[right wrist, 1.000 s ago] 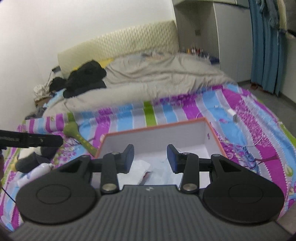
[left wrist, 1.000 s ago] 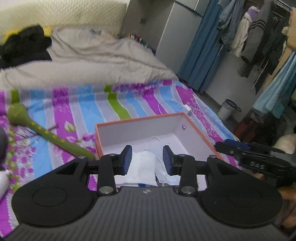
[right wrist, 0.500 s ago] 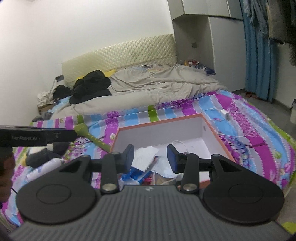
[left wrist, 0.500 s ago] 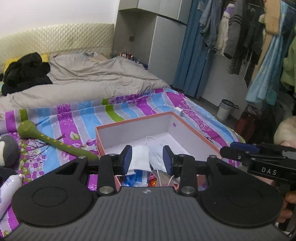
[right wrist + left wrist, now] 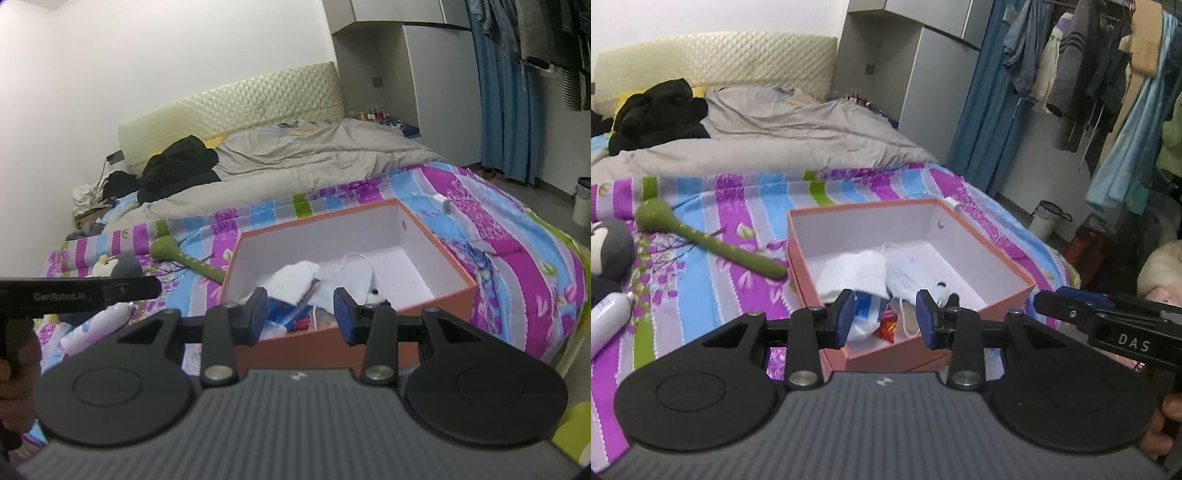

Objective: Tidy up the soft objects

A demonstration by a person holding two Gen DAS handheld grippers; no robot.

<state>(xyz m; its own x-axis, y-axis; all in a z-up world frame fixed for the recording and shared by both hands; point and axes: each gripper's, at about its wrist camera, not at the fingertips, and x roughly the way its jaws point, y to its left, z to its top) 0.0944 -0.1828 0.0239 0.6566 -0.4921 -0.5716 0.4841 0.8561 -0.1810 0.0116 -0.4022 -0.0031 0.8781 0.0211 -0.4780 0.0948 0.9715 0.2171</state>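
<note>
While both grippers hang above the near edge of the bed, each points forward and slightly down toward the orange box [image 5: 993, 258]. The left gripper [image 5: 885, 319] has its blue-padded fingers [image 5: 846, 314] partly apart with nothing between them. The right gripper [image 5: 302, 315] stands the same way, its fingers [image 5: 343, 317] partly apart and empty. In the left wrist view the right gripper shows at the right edge as a black bar, with part of a hand [image 5: 1165, 424] below it; in the right wrist view the left gripper shows at the left edge, held by a hand [image 5: 16, 373].

The box sits open on the striped bedspread [image 5: 701, 295] near the bed's near edge, white inside. Its contents lie bunched in the near half: a white cloth [image 5: 855, 271], a pale blue face mask [image 5: 910, 277] just beside it, a blue-and-white packet [image 5: 866, 314] and a small red wrapper [image 5: 888, 325] beneath them. The far half of the box floor is bare.

Left of the box, on the bedspread, lies a green plush stick [image 5: 713, 243], its thin end close to the box's left wall. Farther left are a grey plush toy [image 5: 118, 264] and a white bottle [image 5: 607, 319], near the bed's left edge. A grey duvet [image 5: 314, 155] covers the far half of the bed.
</note>
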